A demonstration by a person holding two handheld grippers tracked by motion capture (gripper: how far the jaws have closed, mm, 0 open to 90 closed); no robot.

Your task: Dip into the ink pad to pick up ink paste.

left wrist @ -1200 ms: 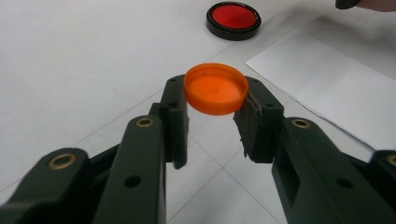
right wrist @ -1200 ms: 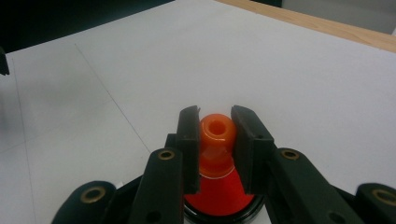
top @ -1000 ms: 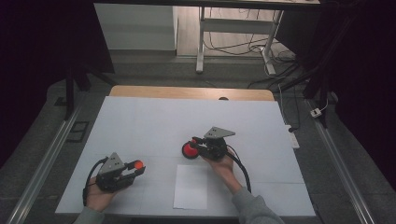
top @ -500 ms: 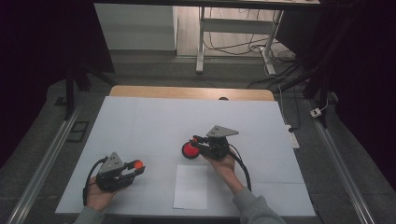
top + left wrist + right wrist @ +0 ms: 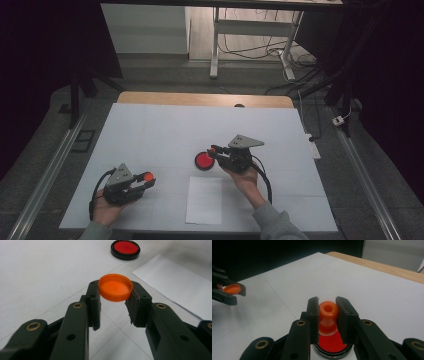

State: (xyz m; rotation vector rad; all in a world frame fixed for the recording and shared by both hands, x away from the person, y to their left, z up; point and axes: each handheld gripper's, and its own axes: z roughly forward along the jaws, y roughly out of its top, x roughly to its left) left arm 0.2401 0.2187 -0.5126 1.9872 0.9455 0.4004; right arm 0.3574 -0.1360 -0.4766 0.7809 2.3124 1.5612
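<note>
Above the red dish (image 5: 204, 161), the right tool (image 5: 212, 149) has lifted its orange piece (image 5: 328, 311).

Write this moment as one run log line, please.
left gripper: shut on orange cap | right gripper: shut on orange nozzle, above red dish

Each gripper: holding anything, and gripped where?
The left gripper holds an orange cap by opposite sides of its rim. The right gripper clamps an orange stamp handle by its sides, above the red ink pad.
</note>
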